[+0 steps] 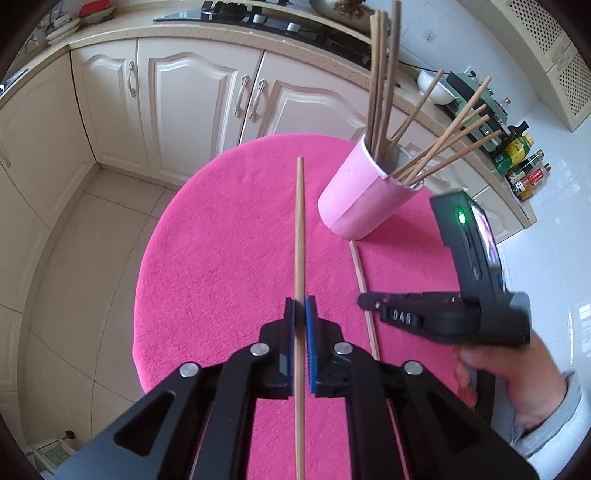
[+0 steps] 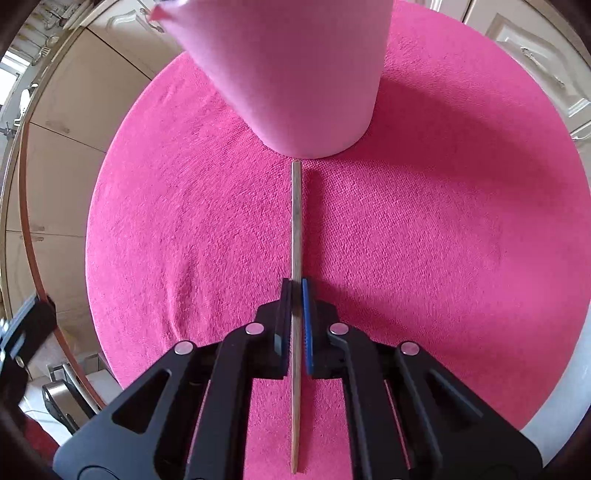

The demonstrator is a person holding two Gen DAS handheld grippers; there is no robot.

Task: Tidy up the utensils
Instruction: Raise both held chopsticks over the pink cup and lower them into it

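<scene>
In the left wrist view my left gripper (image 1: 300, 314) is shut on a wooden chopstick (image 1: 299, 229), held above the pink mat (image 1: 221, 258) with its tip pointing away. A pale pink cup (image 1: 362, 195) holding several chopsticks stands to the right of that tip. A second chopstick (image 1: 364, 284) lies on the mat below the cup, and my right gripper (image 1: 364, 301) comes down onto it, held by a hand (image 1: 517, 376). In the right wrist view my right gripper (image 2: 296, 291) is shut on this chopstick (image 2: 296, 221), whose far end nearly touches the cup (image 2: 295, 74).
The mat covers a round table (image 2: 554, 417) whose edge drops to a tiled floor (image 1: 81, 258) on the left. Cream cabinets (image 1: 192, 103) run behind it. Their counter carries a black hob (image 1: 266, 20), bottles (image 1: 524, 162) and a white bowl (image 1: 432, 86).
</scene>
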